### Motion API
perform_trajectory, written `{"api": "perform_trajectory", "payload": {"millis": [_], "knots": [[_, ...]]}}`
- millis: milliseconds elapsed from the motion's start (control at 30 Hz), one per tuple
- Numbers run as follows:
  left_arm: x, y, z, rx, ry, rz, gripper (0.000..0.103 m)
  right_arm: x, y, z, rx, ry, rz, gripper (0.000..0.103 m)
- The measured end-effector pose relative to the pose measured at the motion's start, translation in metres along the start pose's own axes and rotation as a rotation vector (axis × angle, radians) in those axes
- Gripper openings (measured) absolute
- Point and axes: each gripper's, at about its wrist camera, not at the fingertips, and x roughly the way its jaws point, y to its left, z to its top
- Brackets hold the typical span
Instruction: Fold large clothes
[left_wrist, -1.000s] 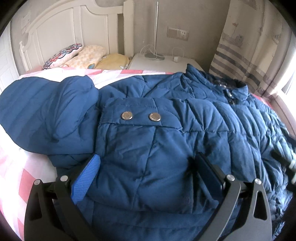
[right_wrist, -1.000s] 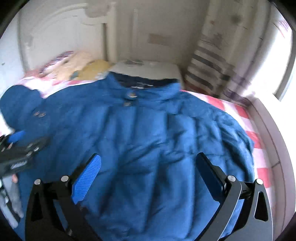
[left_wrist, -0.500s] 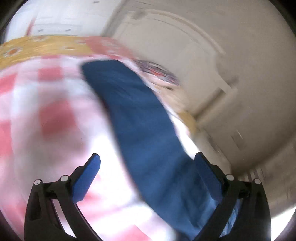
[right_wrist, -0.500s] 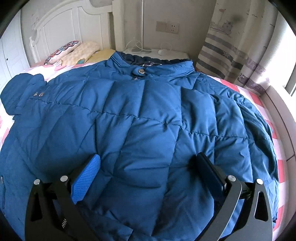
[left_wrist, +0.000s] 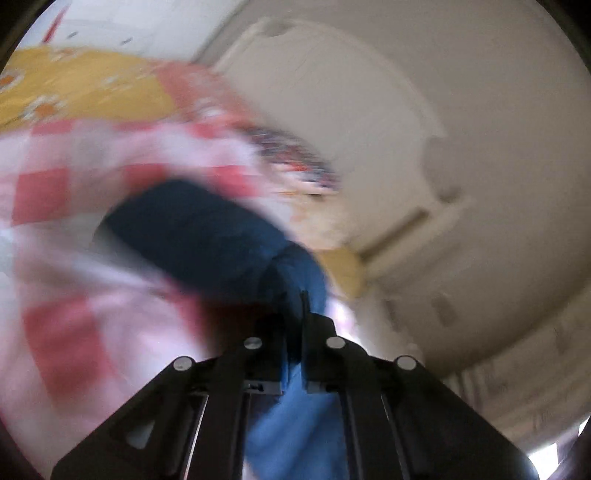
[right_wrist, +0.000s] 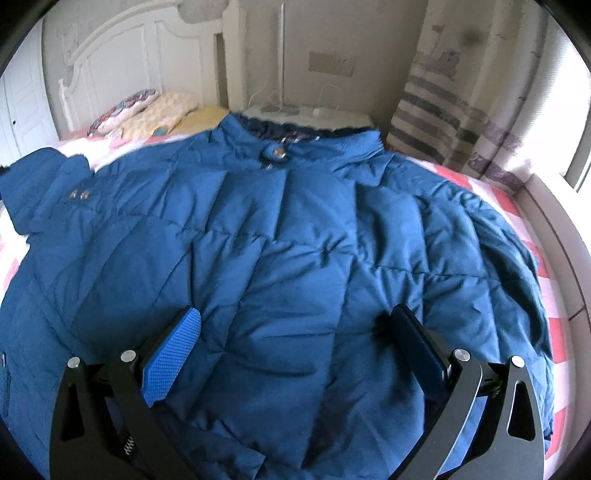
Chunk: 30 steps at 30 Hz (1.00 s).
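Observation:
A large blue puffer jacket (right_wrist: 288, 258) lies spread flat on the bed, collar toward the headboard. My right gripper (right_wrist: 291, 332) is open, its fingers hovering just over the jacket's lower middle. In the blurred left wrist view, my left gripper (left_wrist: 293, 314) is shut on blue fabric of the jacket's left sleeve (left_wrist: 207, 240), which stretches away from the jaws over the checked sheet.
The bed has a red and white checked sheet (right_wrist: 517, 206) and a white headboard (right_wrist: 122, 55). Pillows (right_wrist: 147, 110) lie at the head. A white nightstand (right_wrist: 314, 114) with cables stands behind the collar. A striped curtain (right_wrist: 436, 110) hangs at the right.
My left gripper swung left off the jacket body to the sleeve and closed on it. My right gripper stayed open over the jacket, shifting little.

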Motion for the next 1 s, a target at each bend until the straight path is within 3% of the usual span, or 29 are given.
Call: {"api": "perform_trajectory", "payload": {"millis": [133,200,267,333,367,433,467,500,567,600,633,667,767,833,900,933,1000], "knots": [[-0.029,-0.088,-0.050,0.182,0.043,-0.198,0.004,-0.024,-0.024,-0.003,0.139,-0.145,0.044,0.098],[-0.038,-0.139,-0.094,0.316,0.111,-0.299,0.004,-0.029,-0.041,-0.005,0.237,-0.194,0.063,0.098],[-0.042,-0.183,-0.146,0.467,0.167,-0.345,0.004,-0.031,-0.051,-0.006,0.297,-0.219,0.067,0.098],[-0.047,-0.215,-0.204,0.639,0.195,-0.350,0.005,-0.035,-0.061,-0.007,0.352,-0.257,0.072,0.098],[-0.044,-0.229,-0.246,0.739,0.238,-0.348,0.007,-0.037,-0.064,-0.009,0.372,-0.279,0.078,0.098],[-0.032,-0.236,-0.295,0.828,0.327,-0.326,0.009,-0.041,-0.074,-0.011,0.420,-0.318,0.094,0.098],[-0.019,-0.238,-0.328,0.894,0.399,-0.280,0.012,-0.042,-0.079,-0.013,0.446,-0.327,0.105,0.098],[-0.010,-0.236,-0.347,0.931,0.437,-0.242,0.018,-0.041,-0.085,-0.014,0.480,-0.330,0.115,0.098],[-0.003,-0.231,-0.386,1.035,0.473,-0.190,0.049,-0.038,-0.092,-0.014,0.517,-0.329,0.125,0.098],[-0.005,-0.232,-0.390,1.079,0.464,-0.192,0.057,-0.037,-0.093,-0.015,0.525,-0.329,0.128,0.098],[-0.010,-0.234,-0.393,1.111,0.476,-0.214,0.082,-0.038,-0.093,-0.015,0.525,-0.331,0.130,0.098],[-0.016,-0.236,-0.395,1.137,0.508,-0.250,0.096,-0.038,-0.092,-0.016,0.520,-0.333,0.130,0.098],[-0.043,-0.234,-0.392,1.219,0.465,-0.266,0.095,-0.039,-0.089,-0.017,0.504,-0.332,0.125,0.098],[-0.075,-0.224,-0.380,1.230,0.379,-0.293,0.095,-0.040,-0.091,-0.019,0.505,-0.335,0.129,0.098],[-0.094,-0.213,-0.355,1.163,0.297,-0.322,0.095,-0.039,-0.092,-0.020,0.511,-0.334,0.135,0.098],[-0.103,-0.199,-0.334,1.081,0.259,-0.316,0.095,-0.040,-0.092,-0.022,0.510,-0.333,0.135,0.098],[-0.108,-0.175,-0.305,0.936,0.222,-0.232,0.095,-0.039,-0.091,-0.022,0.501,-0.325,0.131,0.098]]}}
